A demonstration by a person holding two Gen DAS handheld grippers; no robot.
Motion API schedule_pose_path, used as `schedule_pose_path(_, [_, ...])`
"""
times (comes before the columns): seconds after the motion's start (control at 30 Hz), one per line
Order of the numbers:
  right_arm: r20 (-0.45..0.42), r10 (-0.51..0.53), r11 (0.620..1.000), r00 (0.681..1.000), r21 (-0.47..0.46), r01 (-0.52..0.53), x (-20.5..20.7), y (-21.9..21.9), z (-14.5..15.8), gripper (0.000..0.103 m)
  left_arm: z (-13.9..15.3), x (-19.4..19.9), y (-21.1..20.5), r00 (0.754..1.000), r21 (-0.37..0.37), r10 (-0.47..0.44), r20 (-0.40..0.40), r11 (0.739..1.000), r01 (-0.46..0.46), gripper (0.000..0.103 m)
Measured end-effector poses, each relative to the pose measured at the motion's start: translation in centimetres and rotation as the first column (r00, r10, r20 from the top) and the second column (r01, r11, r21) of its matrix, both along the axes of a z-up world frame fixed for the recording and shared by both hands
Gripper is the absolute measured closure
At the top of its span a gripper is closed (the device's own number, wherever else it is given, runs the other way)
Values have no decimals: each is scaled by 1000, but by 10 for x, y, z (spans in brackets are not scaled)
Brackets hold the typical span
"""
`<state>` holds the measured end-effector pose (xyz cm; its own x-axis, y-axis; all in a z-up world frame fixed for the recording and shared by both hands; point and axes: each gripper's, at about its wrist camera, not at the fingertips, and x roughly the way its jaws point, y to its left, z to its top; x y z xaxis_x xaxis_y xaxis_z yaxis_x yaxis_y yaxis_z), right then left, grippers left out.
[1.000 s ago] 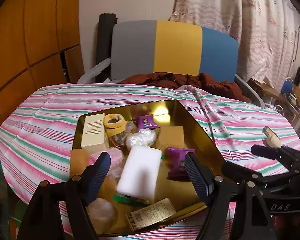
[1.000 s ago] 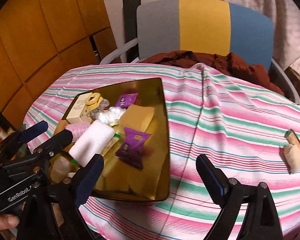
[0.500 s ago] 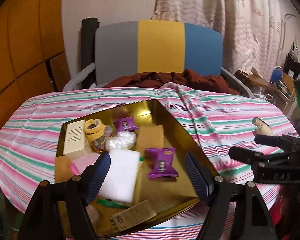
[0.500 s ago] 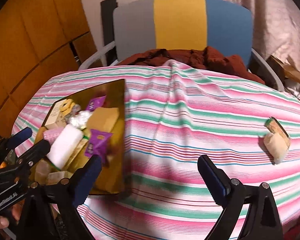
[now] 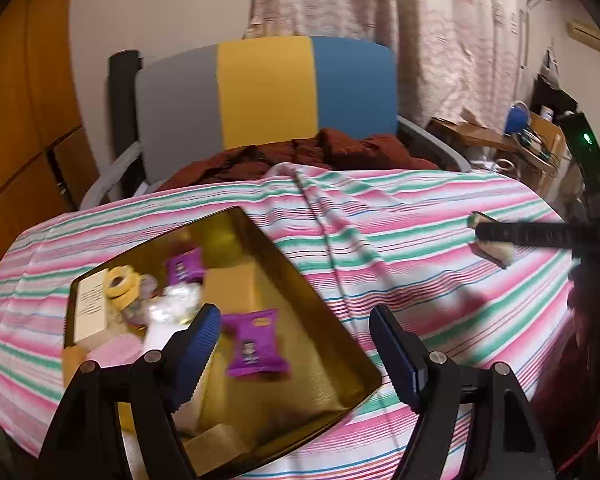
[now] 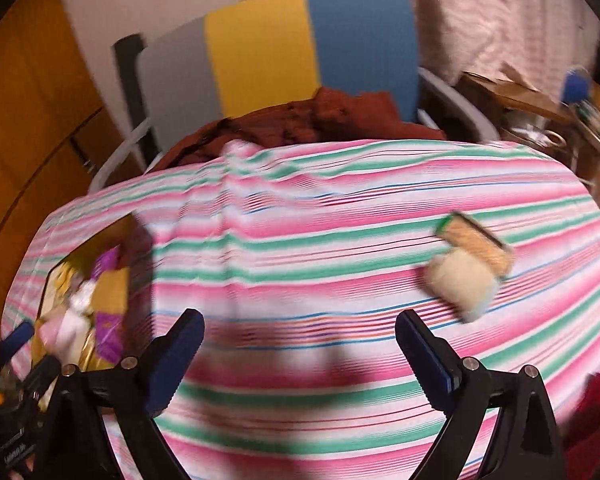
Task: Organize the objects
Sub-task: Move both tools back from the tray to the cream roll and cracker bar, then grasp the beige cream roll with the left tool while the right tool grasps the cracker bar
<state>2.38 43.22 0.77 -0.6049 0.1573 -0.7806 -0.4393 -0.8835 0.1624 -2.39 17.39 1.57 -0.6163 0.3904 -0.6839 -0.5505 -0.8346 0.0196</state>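
Observation:
A gold tray on the striped cloth holds two purple packets, a cream box, yellow tape rolls, a clear-wrapped lump and a tan block. My left gripper hangs open and empty over the tray's near right corner. On the cloth to the right lie a cream pouch and a tan packet with a green edge, touching each other. My right gripper is open and empty above bare cloth, short and left of the pouch. The right wrist view is blurred.
A grey, yellow and blue chair with a brown garment stands behind the round table. The cloth has a raised fold in the middle. Cluttered shelves stand at the right, wood panels at the left.
Both views have swung right. The right gripper moved away from the tray toward the cream pouch. The left gripper shifted from the tray's middle to its right corner. Both stay open.

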Motion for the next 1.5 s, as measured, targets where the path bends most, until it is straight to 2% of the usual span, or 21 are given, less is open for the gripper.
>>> schedule_pose_path(0.2, [-32, -146, 989, 989, -10, 145, 16, 63, 9, 3, -3, 3, 30, 996, 3, -83, 20, 997, 83, 25])
schedule_pose_path(0.5, [-71, -335, 942, 939, -7, 336, 35, 141, -4, 3, -8, 6, 63, 989, -9, -144, 41, 990, 144, 25])
schedule_pose_path(0.6, [-71, -408, 913, 910, -60, 404, 47, 161, -18, 2, -13, 7, 72, 985, -12, -159, 60, 987, 160, 25])
schedule_pose_path(0.73, [-67, -484, 867, 873, -176, 467, 62, 182, -27, 1, -19, 9, 87, 980, -20, -184, 74, 982, 186, 25])
schedule_pose_path(0.87, [-35, -520, 832, 853, -245, 497, 68, 193, -37, 1, -25, 8, 105, 972, -24, -213, 102, 976, 217, 25])
schedule_pose_path(1.0, [-28, -549, 810, 835, -264, 524, 73, 198, -40, 1, -33, 6, 126, 959, -22, -249, 133, 967, 254, 25])
schedule_pose_path(1.07, [-31, -580, 787, 814, -277, 550, 80, 202, -41, 1, -36, 4, 138, 953, -19, -266, 146, 962, 272, 25])
schedule_pose_path(1.27, [-41, -685, 682, 727, -388, 620, 108, 217, -48, 0, -42, 1, 184, 923, -4, -347, 168, 936, 353, 26])
schedule_pose_path(1.37, [-36, -696, 658, 717, -430, 617, 113, 221, -52, 0, -45, -1, 209, 900, 10, -394, 187, 917, 399, 26])
schedule_pose_path(1.5, [-35, -680, 667, 733, -444, 598, 108, 219, -53, 0, -57, -17, 241, 839, 132, -405, 364, 914, 384, 26])
